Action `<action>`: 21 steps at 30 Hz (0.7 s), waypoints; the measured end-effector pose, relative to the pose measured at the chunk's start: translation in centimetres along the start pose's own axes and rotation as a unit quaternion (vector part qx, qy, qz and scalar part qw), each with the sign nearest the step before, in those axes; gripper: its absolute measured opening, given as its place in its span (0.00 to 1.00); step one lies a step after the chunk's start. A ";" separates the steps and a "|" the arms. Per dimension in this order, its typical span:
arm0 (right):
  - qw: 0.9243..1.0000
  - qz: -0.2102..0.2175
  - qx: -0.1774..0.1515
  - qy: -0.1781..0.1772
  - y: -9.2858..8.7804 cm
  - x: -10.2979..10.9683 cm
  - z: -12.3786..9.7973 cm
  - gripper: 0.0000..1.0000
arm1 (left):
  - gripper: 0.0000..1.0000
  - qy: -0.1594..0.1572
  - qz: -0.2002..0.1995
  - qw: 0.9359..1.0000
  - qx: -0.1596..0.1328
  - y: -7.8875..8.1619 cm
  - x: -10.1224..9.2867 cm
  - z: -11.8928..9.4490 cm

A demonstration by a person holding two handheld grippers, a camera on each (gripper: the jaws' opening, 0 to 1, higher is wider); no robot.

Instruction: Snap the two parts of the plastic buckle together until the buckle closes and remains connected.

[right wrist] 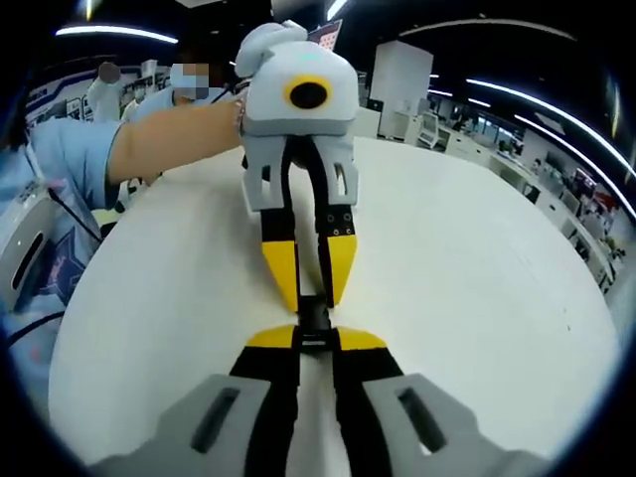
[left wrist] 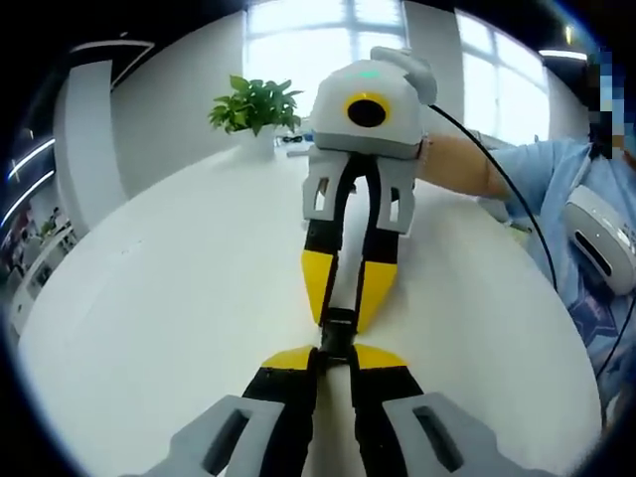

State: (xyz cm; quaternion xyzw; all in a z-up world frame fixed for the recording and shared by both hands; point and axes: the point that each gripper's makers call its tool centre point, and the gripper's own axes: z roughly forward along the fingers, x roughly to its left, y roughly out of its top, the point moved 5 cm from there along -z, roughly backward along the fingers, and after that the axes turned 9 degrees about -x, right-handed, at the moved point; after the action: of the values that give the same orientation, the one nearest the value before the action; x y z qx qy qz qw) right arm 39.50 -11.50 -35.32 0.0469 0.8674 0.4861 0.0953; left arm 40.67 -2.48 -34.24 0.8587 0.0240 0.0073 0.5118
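1. While the two grippers faced each other tip to tip over the white table (left wrist: pixel 149 298), the task stood at the joining step; the left gripper (left wrist: pixel 336 358) rose from the near edge of the left gripper view, and the right gripper (left wrist: pixel 343 298) reached in from the far side, with a person's forearm (left wrist: pixel 462 164) behind it.
2. The buckle (left wrist: pixel 338 333) sat between the four yellow tips, a small dark piece just above the table near its middle; in the right gripper view the buckle (right wrist: pixel 314 323) lay likewise between the right gripper (right wrist: pixel 316 341) and the left gripper (right wrist: pixel 310 278).
3. Each pair of jaws was drawn in narrow and appeared clamped on its own end of the buckle; whether the halves had latched could not be told.
4. The buckle's long axis ran near to far, in line with both grippers; one end pointed at each gripper.
5. As a judgement, the next move called for a straight push of the two grippers toward each other along that axis, kept level so the halves would not skew; a gentle pull apart would then test the latch.
6. A potted plant (left wrist: pixel 255 107) stood at the table's far left edge, well apart from the work.
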 end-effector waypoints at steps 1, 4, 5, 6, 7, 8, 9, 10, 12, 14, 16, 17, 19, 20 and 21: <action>1.000 0.007 0.005 0.007 0.0 -0.4 0.0 0.11 | 0.12 -0.002 -0.005 1.000 0.000 0.0 0.3 0.0; 1.000 0.003 0.001 0.007 0.1 -1.9 0.8 0.11 | 0.12 0.006 -0.011 1.000 0.002 -0.1 1.1 0.1; 1.000 0.015 -0.001 0.010 0.2 -2.2 0.9 0.11 | 0.12 0.008 -0.014 1.000 0.001 -0.1 1.4 0.2; 1.000 0.020 -0.004 0.010 0.3 -2.8 1.1 0.11 | 0.12 0.010 -0.019 1.000 0.000 -0.1 2.1 0.2; 1.000 0.017 -0.004 0.009 0.5 -3.3 1.2 0.11 | 0.12 0.011 -0.021 1.000 -0.001 -0.2 2.5 0.2; 1.000 -0.003 -0.020 0.003 1.1 -4.4 1.8 0.11 | 0.12 0.012 -0.016 1.000 -0.005 -0.2 3.0 0.2; 1.000 -0.001 -0.021 -0.001 1.3 -5.2 1.6 0.11 | 0.12 0.015 -0.009 1.000 -0.009 -0.2 3.4 0.2; 1.000 0.005 -0.018 0.001 1.4 -5.5 1.7 0.11 | 0.12 0.016 -0.005 1.000 -0.010 -0.2 3.9 0.2; 1.000 0.011 -0.017 0.004 1.4 -5.8 1.7 0.11 | 0.12 0.013 -0.007 1.000 -0.010 -0.2 4.7 0.3; 1.000 0.013 -0.019 0.004 1.5 -6.0 1.7 0.11 | 0.12 0.014 -0.011 1.000 -0.007 -0.1 5.4 0.4; 1.000 0.020 -0.020 0.003 1.7 -6.7 1.7 0.11 | 0.12 0.018 -0.019 1.000 -0.001 -0.1 6.1 0.5; 1.000 0.022 -0.021 0.003 1.7 -6.6 1.6 0.11 | 0.12 0.018 -0.022 1.000 -0.001 -0.2 6.3 0.5; 1.000 0.022 -0.020 0.004 1.7 -6.6 1.5 0.11 | 0.12 0.016 -0.023 1.000 -0.002 -0.3 6.7 0.5; 1.000 0.020 -0.020 0.003 1.8 -6.8 1.5 0.11 | 0.12 0.015 -0.024 1.000 -0.005 -0.3 6.9 0.5; 1.000 0.015 -0.025 0.000 1.8 -7.0 1.5 0.11 | 0.12 0.017 -0.025 1.000 -0.008 -0.4 7.1 0.5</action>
State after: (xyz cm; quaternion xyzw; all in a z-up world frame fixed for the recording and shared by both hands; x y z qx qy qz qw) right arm 46.68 -10.49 -33.69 0.0577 0.8544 0.5086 0.0895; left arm 47.77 -2.44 -34.91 0.8534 0.0541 0.0093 0.5184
